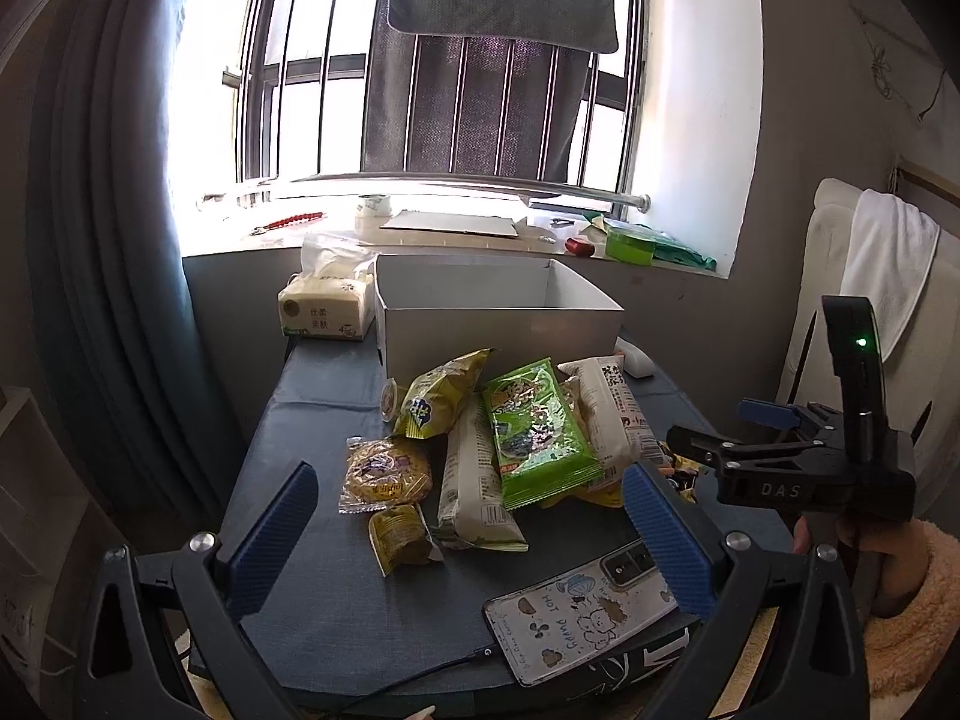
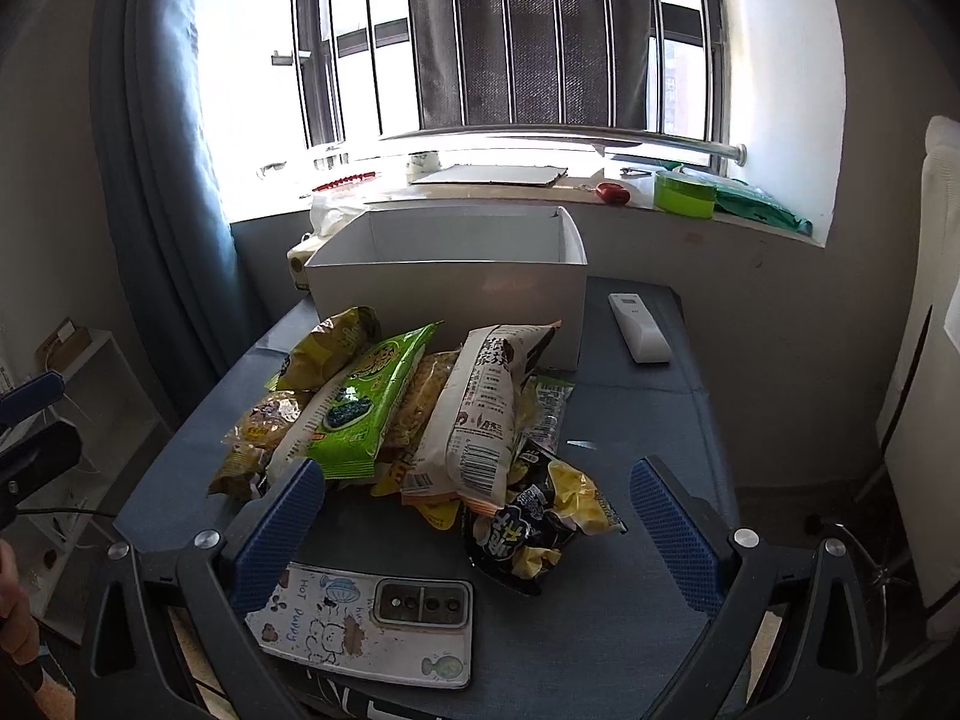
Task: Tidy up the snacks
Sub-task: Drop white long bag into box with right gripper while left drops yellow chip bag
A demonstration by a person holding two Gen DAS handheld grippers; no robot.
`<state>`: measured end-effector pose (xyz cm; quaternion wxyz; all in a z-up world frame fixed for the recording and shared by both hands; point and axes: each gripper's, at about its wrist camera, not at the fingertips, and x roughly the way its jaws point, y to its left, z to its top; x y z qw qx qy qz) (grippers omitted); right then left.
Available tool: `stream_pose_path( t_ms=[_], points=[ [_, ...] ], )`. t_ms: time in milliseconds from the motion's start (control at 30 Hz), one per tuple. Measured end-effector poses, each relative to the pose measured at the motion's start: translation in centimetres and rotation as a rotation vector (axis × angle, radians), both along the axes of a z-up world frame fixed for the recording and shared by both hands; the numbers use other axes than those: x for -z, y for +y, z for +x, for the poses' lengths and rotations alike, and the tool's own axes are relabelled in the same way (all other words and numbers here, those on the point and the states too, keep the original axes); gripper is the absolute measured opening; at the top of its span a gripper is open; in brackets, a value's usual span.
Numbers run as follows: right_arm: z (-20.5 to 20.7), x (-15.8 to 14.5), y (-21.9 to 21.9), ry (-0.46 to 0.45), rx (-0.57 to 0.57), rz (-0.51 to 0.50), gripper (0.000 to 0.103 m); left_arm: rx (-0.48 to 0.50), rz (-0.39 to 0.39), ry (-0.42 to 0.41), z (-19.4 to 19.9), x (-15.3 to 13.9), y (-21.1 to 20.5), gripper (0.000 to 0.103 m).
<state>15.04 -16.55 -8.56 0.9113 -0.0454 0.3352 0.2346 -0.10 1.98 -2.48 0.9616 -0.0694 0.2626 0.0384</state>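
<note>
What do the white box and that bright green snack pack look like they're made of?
White box: looks like matte paperboard, going by its thin straight walls and crisp folded corners. Green snack pack: glossy plastic film, probably foil-lined, with crinkles, glare and a crimped end seam.

We see a blue-covered desk (image 2: 648,420) carrying a white box (image 2: 456,294), with a heap of snack packets (image 2: 420,420) before it. A phone (image 2: 372,624), a white remote (image 2: 639,327) and a tissue pack (image 1: 324,312) also lie on it.

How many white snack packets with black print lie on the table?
2: one white packet left of the green packet, another white packet right of it. More may be hidden underneath.
</note>
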Motion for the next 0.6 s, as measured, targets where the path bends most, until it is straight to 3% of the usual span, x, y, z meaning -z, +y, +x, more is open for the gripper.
stream_pose_path(
  t_ms=[267,300,367,400,500,600],
  points=[
    [8.2,3.8,2.3,0.135,-0.031,0.042,0.102,0.0,-0.028,0.001,0.3,2.2,1.6,0.103],
    [9.0,4.4,2.5,0.154,-0.025,0.041,0.097,0.004,-0.034,0.01,0.4,2.5,1.8,0.103],
    [10.3,5.6,2.8,0.219,-0.039,0.051,0.071,0.009,-0.041,0.026,0.7,3.0,2.1,0.103],
    [10.7,6.2,2.7,0.262,-0.062,0.093,0.046,0.003,-0.033,0.027,0.8,3.2,2.2,0.103],
    [10.6,6.1,1.6,0.279,-0.044,0.155,0.043,0.0,-0.001,0.04,1.4,3.8,2.4,0.103],
    [9.6,5.3,0.3,0.26,-0.036,0.208,0.043,0.018,-0.031,0.072,2.7,3.9,3.2,0.103]
  ],
)
